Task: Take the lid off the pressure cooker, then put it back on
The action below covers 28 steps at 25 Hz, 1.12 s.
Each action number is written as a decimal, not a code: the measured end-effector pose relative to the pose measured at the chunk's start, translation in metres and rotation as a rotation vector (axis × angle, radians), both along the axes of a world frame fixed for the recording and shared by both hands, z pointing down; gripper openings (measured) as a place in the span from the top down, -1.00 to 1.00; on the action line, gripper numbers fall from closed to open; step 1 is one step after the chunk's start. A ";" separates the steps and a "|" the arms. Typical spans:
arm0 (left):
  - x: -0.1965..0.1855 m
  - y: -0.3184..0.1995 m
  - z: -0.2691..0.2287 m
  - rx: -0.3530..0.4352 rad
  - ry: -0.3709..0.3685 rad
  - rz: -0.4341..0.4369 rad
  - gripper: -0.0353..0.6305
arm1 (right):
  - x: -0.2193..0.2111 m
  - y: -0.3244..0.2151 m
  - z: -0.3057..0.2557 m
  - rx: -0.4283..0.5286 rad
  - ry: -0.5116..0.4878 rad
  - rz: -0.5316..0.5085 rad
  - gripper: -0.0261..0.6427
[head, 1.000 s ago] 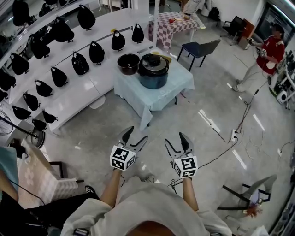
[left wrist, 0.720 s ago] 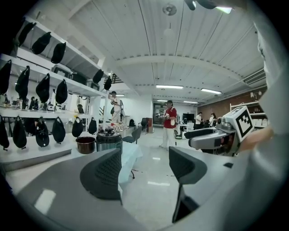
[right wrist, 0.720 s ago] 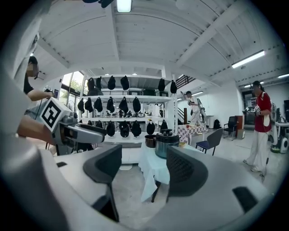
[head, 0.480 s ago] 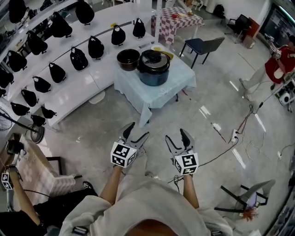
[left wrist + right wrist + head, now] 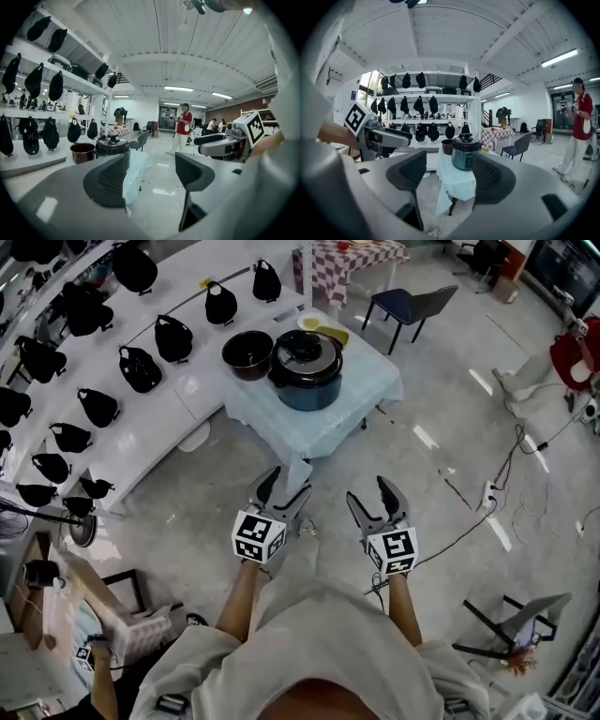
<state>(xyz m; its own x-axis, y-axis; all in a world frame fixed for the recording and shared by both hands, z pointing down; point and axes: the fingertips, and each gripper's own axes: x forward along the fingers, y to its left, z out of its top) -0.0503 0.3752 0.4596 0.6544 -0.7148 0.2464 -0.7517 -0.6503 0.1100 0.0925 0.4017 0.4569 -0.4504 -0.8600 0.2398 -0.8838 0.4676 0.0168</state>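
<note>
A round pressure cooker (image 5: 309, 392) with a smooth teal-blue metal body is seen on a small square tabletop (image 5: 364, 390), which is draped in a pale blue cloth (image 5: 281, 432). Its glossy black lid (image 5: 306, 352), gently domed and topped with a knob, is seated on the cooker.

In the head view, a dark brown round inner pot (image 5: 247, 354) with an open mouth is set just left of the cooker; whether the two touch cannot be told. A small yellow dish (image 5: 326, 332) is laid just behind the cooker.

Both grippers are held well short of the cooker, over the polished grey concrete floor (image 5: 187, 512). The left gripper (image 5: 284, 489) is released. In the left gripper view its two grey jaws, faced with dark ribbed pads, are spread apart, and only floor and hanging cloth are seen between them, with the cooker showing above the left jaw. The right gripper (image 5: 370, 497) is likewise released and nothing is grasped. In the right gripper view the far-off cooker is framed in the gap between the spread jaws. A white marker cube (image 5: 258, 536) printed with black squares is carried on each gripper.

Left of the cooker, a long curved white shelf (image 5: 159, 432) is lined with rounded black bags (image 5: 141, 369). Beyond the cooker, to its right, a dark blue chair (image 5: 412, 307) is placed.
</note>
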 end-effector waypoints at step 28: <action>0.001 -0.290 -0.005 0.022 0.022 0.052 -0.04 | -0.002 -0.275 -0.002 -0.007 -0.009 0.065 0.07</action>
<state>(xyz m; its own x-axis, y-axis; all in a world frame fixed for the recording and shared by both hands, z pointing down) -0.0490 0.0848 0.4544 0.6957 -0.6849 0.2165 -0.7146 -0.6907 0.1113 0.0902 0.1271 0.4551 -0.3958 -0.8859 0.2420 -0.9124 0.4093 0.0057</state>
